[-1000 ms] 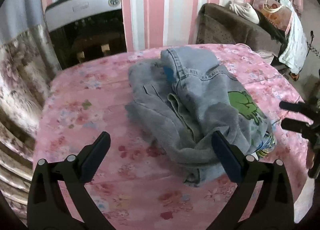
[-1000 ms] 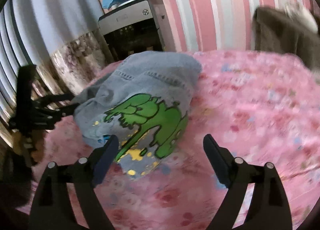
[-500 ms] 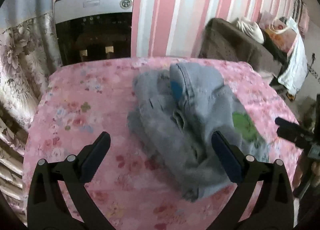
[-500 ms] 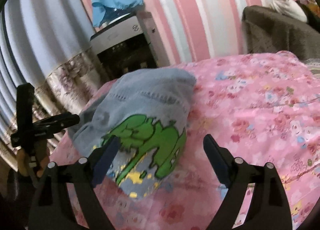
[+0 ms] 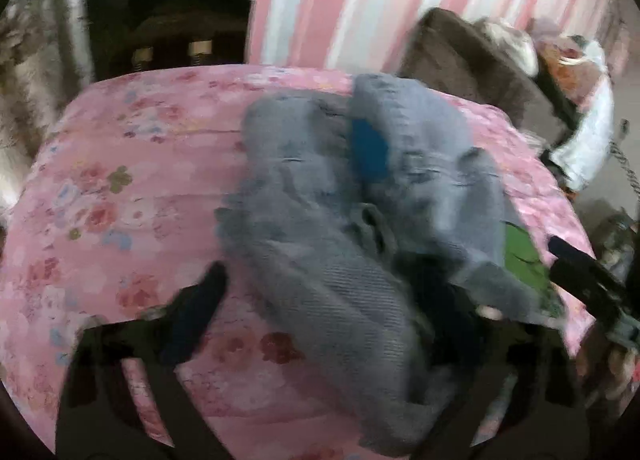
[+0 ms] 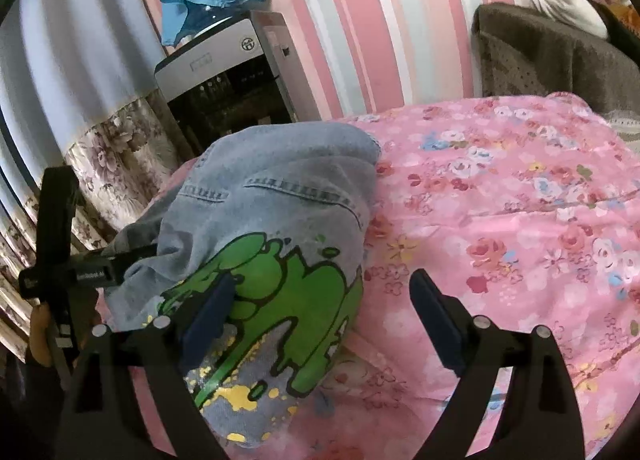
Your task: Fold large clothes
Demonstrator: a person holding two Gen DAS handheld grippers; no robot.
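Our left gripper [image 5: 320,308] fingers are closing around the jeans' [image 5: 360,196] near edge; right gripper [image 6: 320,320] fingers spread beside jeans, pink bench [image 6: 500,220] bare beyond.

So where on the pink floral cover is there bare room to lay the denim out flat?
Bare cover lies between the denim garment and the brown sofa. More lies bare between the denim and the floral curtain. It is crowded where the closing left gripper straddles denim, beside the open right gripper.

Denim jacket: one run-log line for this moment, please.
stage: first grasp | denim jacket: crumpled on pink floral cover | left gripper: closing, denim between jaws | right gripper: open at jacket's edge
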